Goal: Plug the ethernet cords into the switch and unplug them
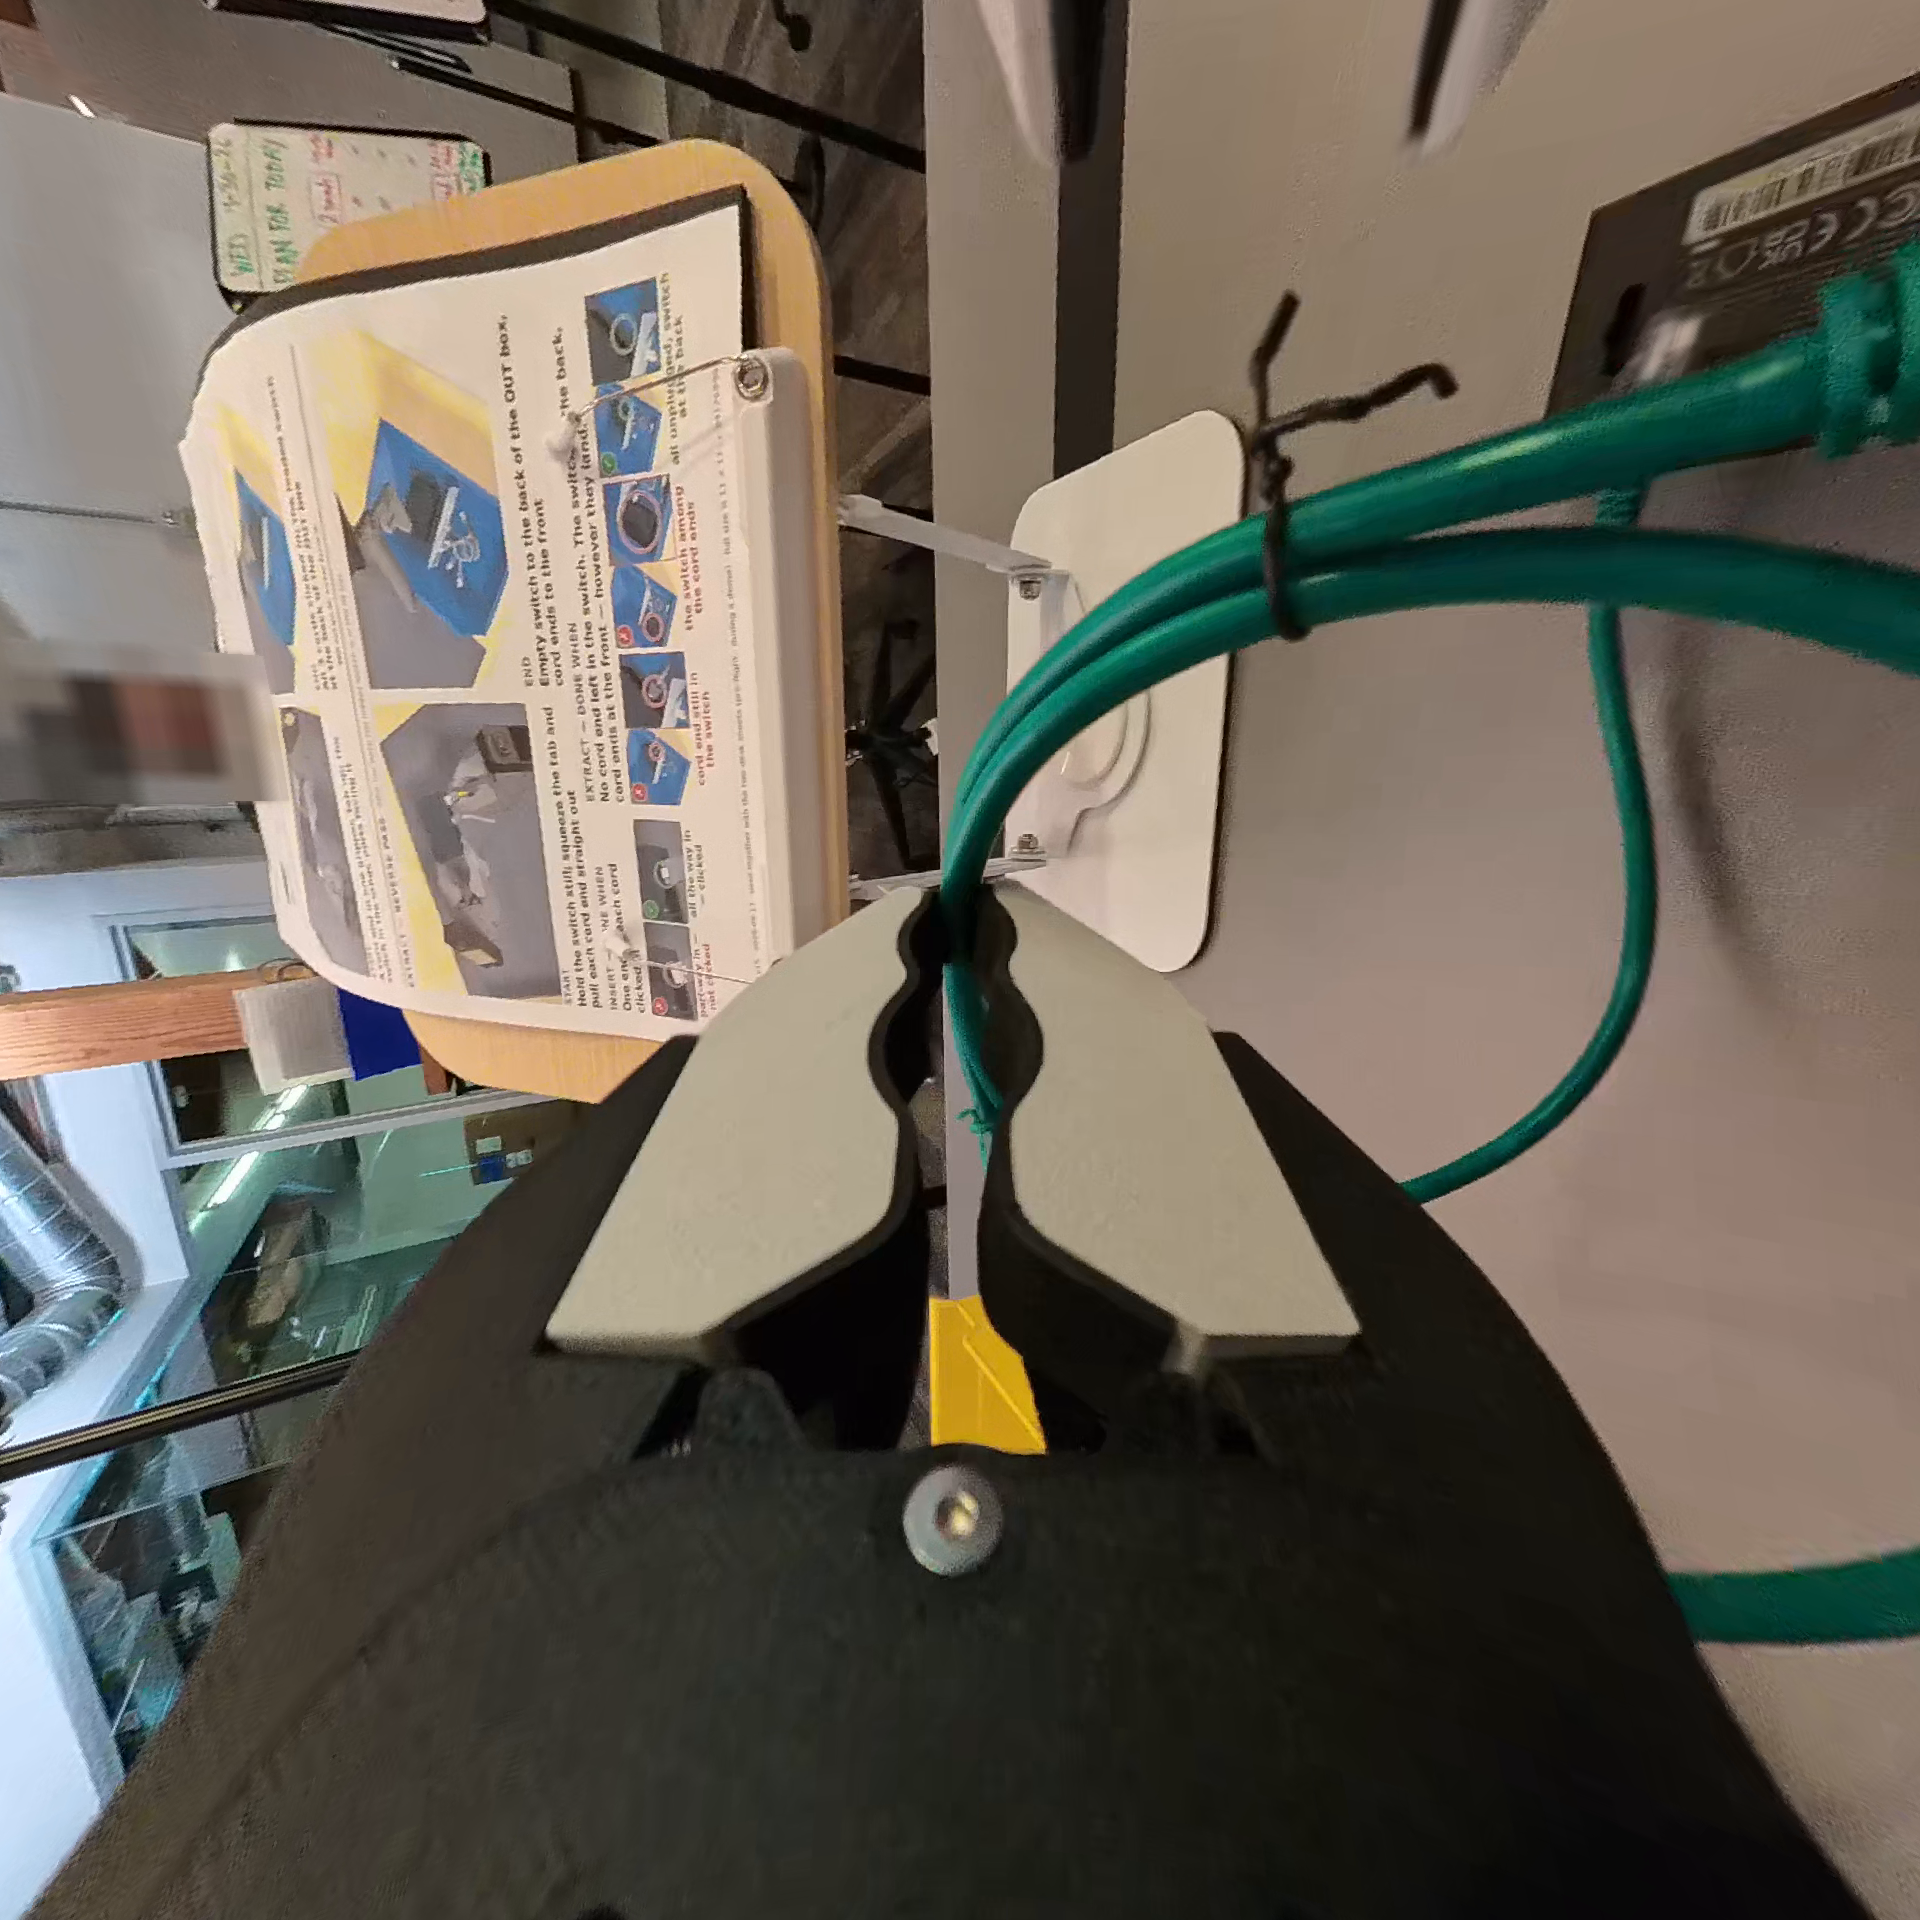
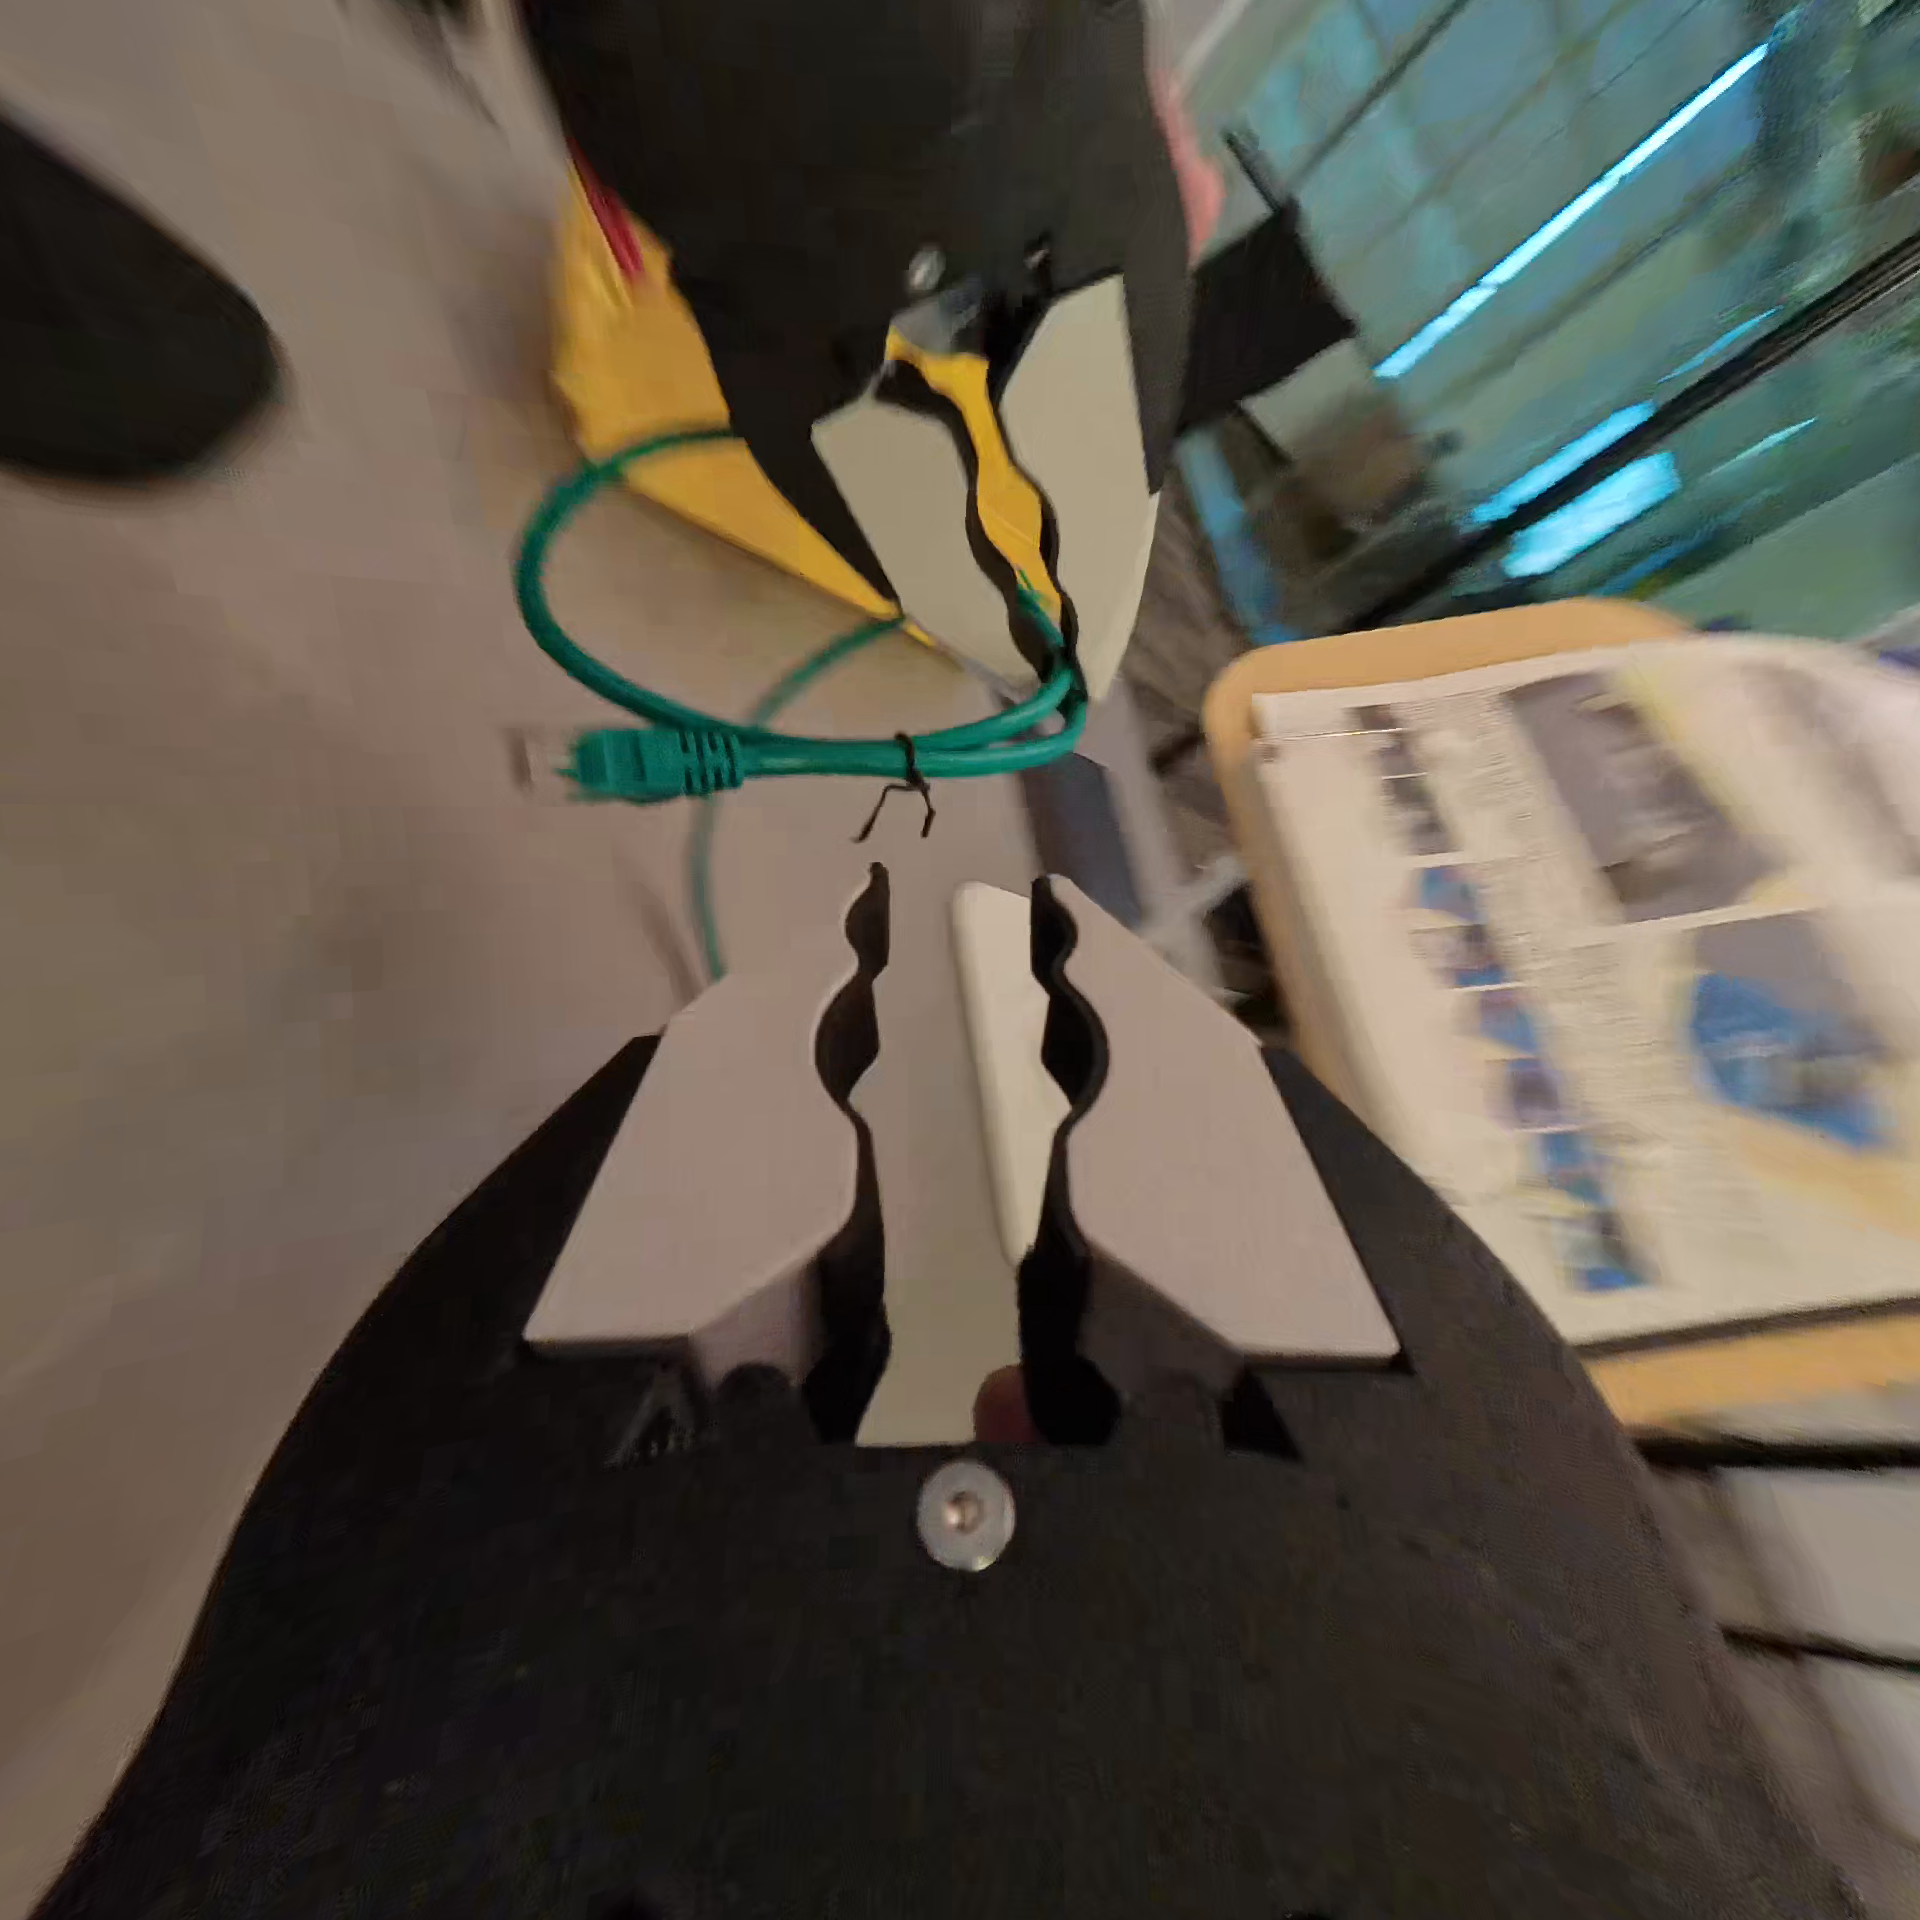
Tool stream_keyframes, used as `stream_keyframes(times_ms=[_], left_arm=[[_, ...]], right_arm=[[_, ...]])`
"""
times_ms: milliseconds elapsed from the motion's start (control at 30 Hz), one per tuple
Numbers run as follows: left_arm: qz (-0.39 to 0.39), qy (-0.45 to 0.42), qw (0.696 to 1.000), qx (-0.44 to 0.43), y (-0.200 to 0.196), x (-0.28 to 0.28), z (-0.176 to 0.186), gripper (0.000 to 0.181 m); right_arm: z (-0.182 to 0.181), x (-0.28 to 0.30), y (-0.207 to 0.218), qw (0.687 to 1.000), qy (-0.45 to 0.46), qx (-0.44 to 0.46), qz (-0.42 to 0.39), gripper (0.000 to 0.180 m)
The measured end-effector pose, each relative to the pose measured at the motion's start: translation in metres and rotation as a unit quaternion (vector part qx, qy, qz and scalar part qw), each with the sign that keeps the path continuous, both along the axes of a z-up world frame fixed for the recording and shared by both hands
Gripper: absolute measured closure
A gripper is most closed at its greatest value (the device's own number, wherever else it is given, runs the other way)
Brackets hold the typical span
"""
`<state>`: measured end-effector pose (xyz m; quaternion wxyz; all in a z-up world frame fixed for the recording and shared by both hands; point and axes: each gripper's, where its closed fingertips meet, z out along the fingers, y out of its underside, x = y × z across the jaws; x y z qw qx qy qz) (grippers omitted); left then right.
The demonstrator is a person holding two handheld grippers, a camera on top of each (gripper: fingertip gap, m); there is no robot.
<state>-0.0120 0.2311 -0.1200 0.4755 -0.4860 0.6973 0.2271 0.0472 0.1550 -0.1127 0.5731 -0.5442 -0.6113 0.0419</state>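
A green ethernet cord (image 1: 1143,582) is coiled and bound with a black twist tie (image 1: 1276,540). My left gripper (image 1: 961,920) is shut on the coil's bend and holds it over the grey table. The cord's green plug (image 1: 1860,364) overlaps the black switch (image 1: 1704,270) at the upper right. In the right wrist view the plug (image 2: 644,769) points left with its clear tip free in the air. My right gripper (image 2: 958,883) is open and empty, just below the twist tie (image 2: 909,774) and near the left gripper (image 2: 1049,644). That view is blurred.
A printed instruction sheet on a wooden board (image 1: 499,623) stands on a white holder (image 1: 1143,675) at the table's edge; it also shows in the right wrist view (image 2: 1558,935). A yellow patch (image 2: 655,416) lies on the grey table (image 2: 260,935). A dark blurred shape (image 2: 104,312) sits far left.
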Motion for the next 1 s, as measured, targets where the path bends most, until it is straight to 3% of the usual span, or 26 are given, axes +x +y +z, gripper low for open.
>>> stream_keyframes(times_ms=[133, 200, 333, 533, 667, 767, 833, 900, 1000], left_arm=[[-0.005, -0.001, 1.000, 0.000, -0.002, 0.003, 0.000, 0.175], [-0.006, -0.001, 1.000, 0.005, -0.003, 0.006, 0.002, 0.175], [-0.011, -0.005, 1.000, 0.004, -0.007, 0.010, 0.004, 0.175], [-0.015, -0.004, 1.000, 0.005, -0.006, 0.010, 0.005, 0.175], [-0.020, 0.001, 1.000, -0.008, -0.007, 0.010, 0.002, 0.175], [-0.026, 0.008, 0.999, -0.029, -0.009, 0.009, -0.004, 0.175], [-0.029, 0.012, 0.998, -0.058, -0.010, 0.008, -0.009, 0.176], [-0.038, 0.012, 0.994, -0.097, -0.014, 0.007, -0.014, 0.176], [-0.061, 0.011, 0.986, -0.155, -0.021, 0.006, -0.019, 0.176]], right_arm=[[0.003, -0.001, -0.010, 0.964, 0.137, -0.215, 0.069, 0.141], [-0.001, -0.006, -0.014, 0.943, 0.158, -0.275, 0.098, 0.147], [-0.002, -0.014, -0.013, 0.926, 0.188, -0.308, 0.113, 0.166], [-0.009, -0.019, -0.014, 0.942, 0.155, -0.276, 0.111, 0.179], [-0.014, -0.015, -0.010, 0.983, 0.063, -0.149, 0.082, 0.180], [-0.019, -0.011, -0.004, 0.996, -0.071, 0.019, 0.046, 0.180], [-0.015, -0.007, 0.000, 0.980, -0.150, 0.128, 0.023, 0.180], [-0.009, -0.002, 0.008, 0.934, -0.246, 0.260, -0.003, 0.180], [0.001, -0.005, 0.005, 0.879, -0.298, 0.372, 0.007, 0.180]])
